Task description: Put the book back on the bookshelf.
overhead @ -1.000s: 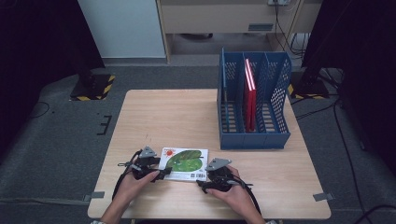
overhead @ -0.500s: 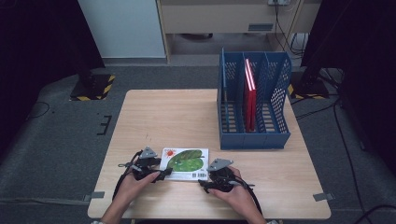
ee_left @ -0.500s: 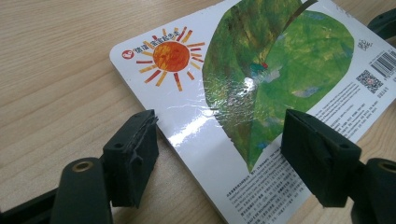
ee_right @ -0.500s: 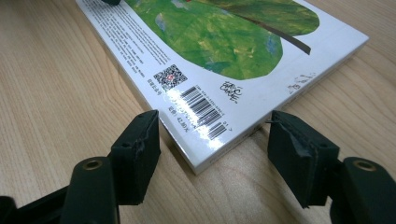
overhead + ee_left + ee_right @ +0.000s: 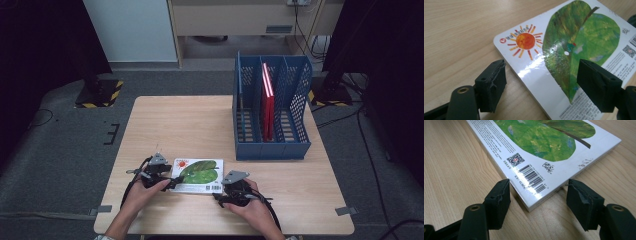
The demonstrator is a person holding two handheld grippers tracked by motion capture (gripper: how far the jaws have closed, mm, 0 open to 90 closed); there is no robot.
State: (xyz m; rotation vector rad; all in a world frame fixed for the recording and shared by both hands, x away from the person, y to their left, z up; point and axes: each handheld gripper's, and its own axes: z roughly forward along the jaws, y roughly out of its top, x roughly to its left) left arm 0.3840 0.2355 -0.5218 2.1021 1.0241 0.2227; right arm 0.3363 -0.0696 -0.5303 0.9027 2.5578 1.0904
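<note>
Between the two black hand-held grippers lies a flat white picture book with a green leaf cover [image 5: 198, 174], on the pale wooden table [image 5: 190, 125]. Over the last second the left gripper [image 5: 541, 77] has crept slightly inward; its jaws gape over the book's sun corner. The right gripper [image 5: 539, 195], equally wide, straddles the barcode corner, so I judge a two-handed lift is imminent.

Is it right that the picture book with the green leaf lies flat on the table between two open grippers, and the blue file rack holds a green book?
Not quite. The book standing in the blue file rack is red, not green, as the high view shows. The rest holds: the leaf picture book lies flat on the table between the open left gripper and right gripper.
</note>
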